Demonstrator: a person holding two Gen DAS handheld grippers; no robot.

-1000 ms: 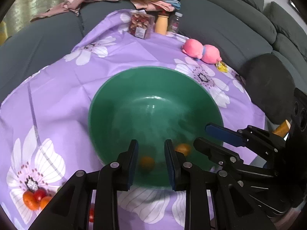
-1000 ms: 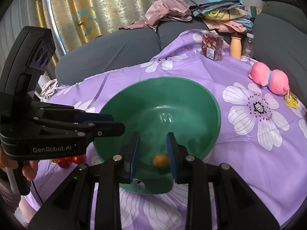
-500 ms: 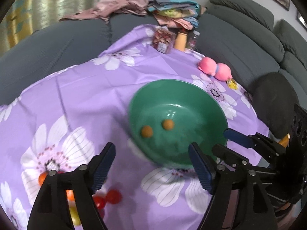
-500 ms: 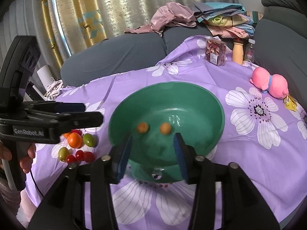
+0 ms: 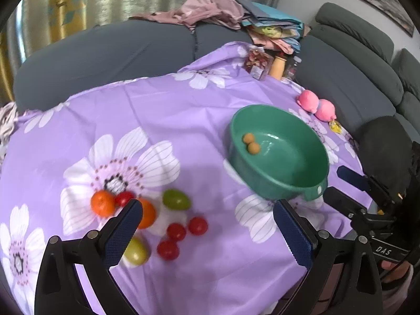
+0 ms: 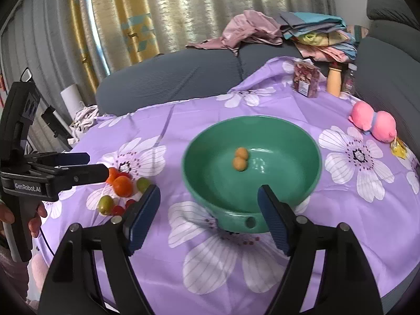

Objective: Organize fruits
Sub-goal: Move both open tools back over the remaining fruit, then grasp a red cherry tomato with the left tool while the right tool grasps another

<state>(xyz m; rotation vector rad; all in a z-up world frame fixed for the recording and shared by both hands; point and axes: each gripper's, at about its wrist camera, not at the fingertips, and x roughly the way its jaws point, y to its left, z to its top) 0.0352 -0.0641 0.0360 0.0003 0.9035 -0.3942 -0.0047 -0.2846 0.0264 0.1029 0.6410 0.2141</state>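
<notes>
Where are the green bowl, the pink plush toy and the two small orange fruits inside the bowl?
green bowl (image 6: 309,183), right wrist view, inner wall
pink plush toy (image 6: 372,124), right wrist view, body
two small orange fruits (image 6: 239,163), right wrist view, nearer fruit

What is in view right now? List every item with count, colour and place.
bowl: one, green, on the cloth right of centre
small round fruits: two, orange-yellow, touching, inside the bowl
oranges: two, orange, on the cloth left of the bowl
green fruits: two, in that cluster
red tomatoes: four, small, same cluster
tablecloth: one, purple with white flowers
plush toy: one, pink, far right
snack box: one, clear, far edge
bottles: two, beside the box
clothes: pile, on the grey sofa
left hand-held gripper: jaws opening, empty
right hand-held gripper: jaws opening, empty
</notes>
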